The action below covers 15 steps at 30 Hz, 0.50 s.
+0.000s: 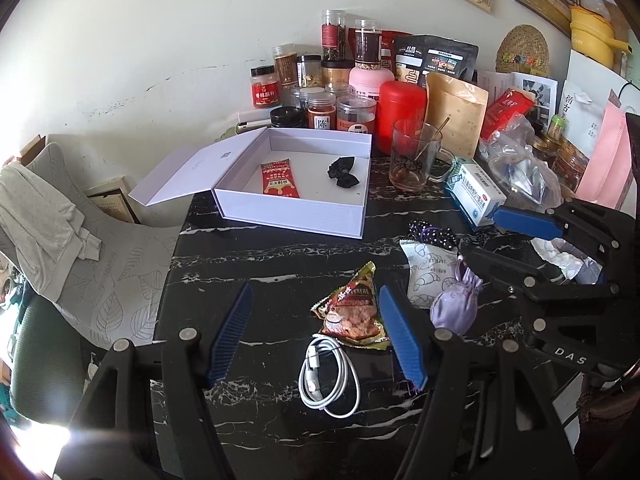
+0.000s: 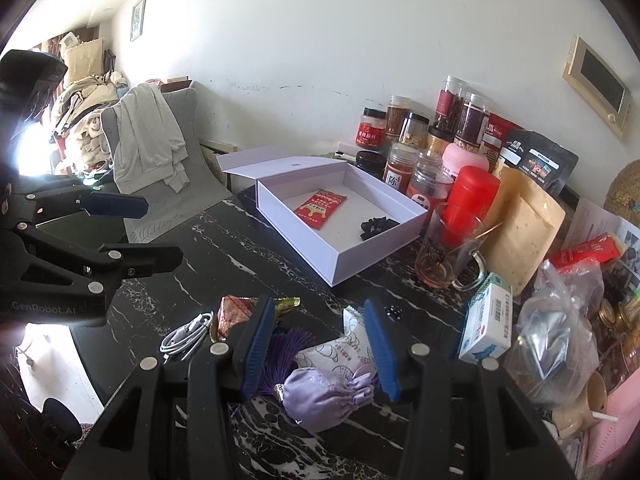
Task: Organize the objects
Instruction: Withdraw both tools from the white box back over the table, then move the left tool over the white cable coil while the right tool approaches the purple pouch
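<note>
An open white box (image 1: 296,216) holds a red sachet (image 1: 280,180) and a black bow (image 1: 342,172). My left gripper (image 1: 316,292) is open above a snack packet (image 1: 352,312) and a coiled white cable (image 1: 328,376) on the black marble table (image 1: 248,256). My right gripper (image 2: 318,302) is open too. Its blue fingers (image 2: 380,344) stand on either side of a lilac pouch (image 2: 328,392) with a purple tassel (image 2: 288,344) and a white croissant-print packet (image 2: 344,344), without pressing on them. Neither gripper holds anything.
Jars (image 1: 320,92), a red canister (image 1: 400,112), bags and a glass mug (image 1: 416,160) crowd the back of the table. A medicine box (image 2: 486,320) and plastic bags (image 2: 560,332) lie at the right. A grey chair (image 1: 100,264) with clothes stands past the left edge.
</note>
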Motion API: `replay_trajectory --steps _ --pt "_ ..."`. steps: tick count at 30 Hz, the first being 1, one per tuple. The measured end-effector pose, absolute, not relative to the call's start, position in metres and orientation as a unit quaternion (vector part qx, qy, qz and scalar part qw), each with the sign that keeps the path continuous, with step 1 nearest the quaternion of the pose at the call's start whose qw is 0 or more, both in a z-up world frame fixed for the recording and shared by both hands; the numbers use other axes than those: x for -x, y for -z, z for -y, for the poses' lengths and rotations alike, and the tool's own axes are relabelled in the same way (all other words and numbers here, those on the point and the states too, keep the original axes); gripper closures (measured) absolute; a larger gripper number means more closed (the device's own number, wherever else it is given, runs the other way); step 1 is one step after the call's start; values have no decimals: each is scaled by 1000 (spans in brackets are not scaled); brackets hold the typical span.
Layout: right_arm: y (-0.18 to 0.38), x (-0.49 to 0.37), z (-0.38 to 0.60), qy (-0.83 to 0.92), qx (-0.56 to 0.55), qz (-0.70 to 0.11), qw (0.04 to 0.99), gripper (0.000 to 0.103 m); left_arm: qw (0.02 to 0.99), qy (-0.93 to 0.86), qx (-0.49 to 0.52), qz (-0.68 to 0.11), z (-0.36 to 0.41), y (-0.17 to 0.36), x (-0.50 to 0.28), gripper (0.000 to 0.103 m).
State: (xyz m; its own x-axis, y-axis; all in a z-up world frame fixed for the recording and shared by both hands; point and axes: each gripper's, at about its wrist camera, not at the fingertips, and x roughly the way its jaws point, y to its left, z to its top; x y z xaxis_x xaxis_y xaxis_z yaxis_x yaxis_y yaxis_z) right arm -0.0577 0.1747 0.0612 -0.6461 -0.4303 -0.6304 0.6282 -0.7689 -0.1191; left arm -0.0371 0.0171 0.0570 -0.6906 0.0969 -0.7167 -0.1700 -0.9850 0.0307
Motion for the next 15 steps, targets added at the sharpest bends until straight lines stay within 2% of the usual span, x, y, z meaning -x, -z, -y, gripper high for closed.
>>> replay_trajectory --steps 15 --pt "-20 48 -186 886 -318 -159 299 45 84 -905 416 -15 -4 0 27 38"
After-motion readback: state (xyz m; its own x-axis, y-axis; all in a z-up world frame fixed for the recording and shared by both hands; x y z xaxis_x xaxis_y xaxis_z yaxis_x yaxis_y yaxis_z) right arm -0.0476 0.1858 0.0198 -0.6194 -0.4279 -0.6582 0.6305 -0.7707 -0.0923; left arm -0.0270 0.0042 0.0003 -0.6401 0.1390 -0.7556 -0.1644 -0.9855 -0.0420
